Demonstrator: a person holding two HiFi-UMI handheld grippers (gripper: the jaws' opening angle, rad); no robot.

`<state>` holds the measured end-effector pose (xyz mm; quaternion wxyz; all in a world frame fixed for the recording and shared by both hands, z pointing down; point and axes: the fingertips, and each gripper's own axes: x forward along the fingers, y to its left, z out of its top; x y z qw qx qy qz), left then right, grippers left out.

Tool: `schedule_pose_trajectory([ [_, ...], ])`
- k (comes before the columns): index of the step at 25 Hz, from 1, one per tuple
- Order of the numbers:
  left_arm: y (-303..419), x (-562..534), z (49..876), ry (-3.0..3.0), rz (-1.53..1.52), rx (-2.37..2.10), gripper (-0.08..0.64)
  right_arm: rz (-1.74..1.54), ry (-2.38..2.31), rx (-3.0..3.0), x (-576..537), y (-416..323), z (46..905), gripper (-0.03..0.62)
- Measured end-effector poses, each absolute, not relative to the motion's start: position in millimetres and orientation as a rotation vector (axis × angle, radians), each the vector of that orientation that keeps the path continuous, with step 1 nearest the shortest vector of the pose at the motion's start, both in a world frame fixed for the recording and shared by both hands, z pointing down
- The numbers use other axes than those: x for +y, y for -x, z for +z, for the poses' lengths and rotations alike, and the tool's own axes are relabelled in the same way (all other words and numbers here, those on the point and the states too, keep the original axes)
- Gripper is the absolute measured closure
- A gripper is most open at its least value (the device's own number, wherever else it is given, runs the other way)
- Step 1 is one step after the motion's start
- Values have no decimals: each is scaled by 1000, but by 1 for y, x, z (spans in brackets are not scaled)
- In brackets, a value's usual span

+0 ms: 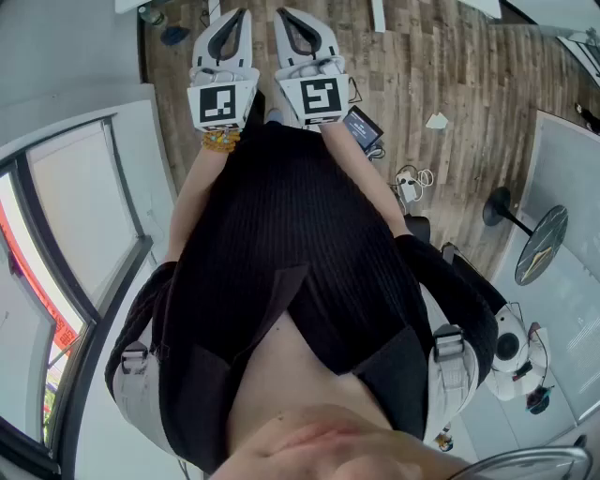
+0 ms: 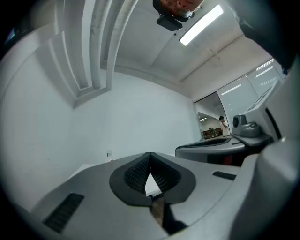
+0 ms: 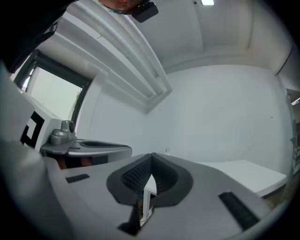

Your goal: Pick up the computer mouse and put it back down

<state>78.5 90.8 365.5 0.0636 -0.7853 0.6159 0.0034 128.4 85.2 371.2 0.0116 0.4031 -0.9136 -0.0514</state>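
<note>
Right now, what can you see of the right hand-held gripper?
The right hand-held gripper is pale grey plastic with two black ribbed pads; its jaws are shut tip to tip on nothing. A cube with black square markers sits at its rear. It is held level above the wood floor, close beside the left hand-held gripper.

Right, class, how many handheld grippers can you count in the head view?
2. The left gripper is at the top, left of centre; the right gripper sits close beside it, on its right. Both are shut. None seems hidden.

Left hand-held gripper (image 1: 236,17) hovers beside right hand-held gripper (image 1: 289,17).
</note>
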Motion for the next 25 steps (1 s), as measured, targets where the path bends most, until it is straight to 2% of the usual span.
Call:
schedule_pose_trajectory([
  [25, -41, -13, 357, 2429, 19, 1797, 546, 34, -1303, -2719, -32, -110, 397, 563],
])
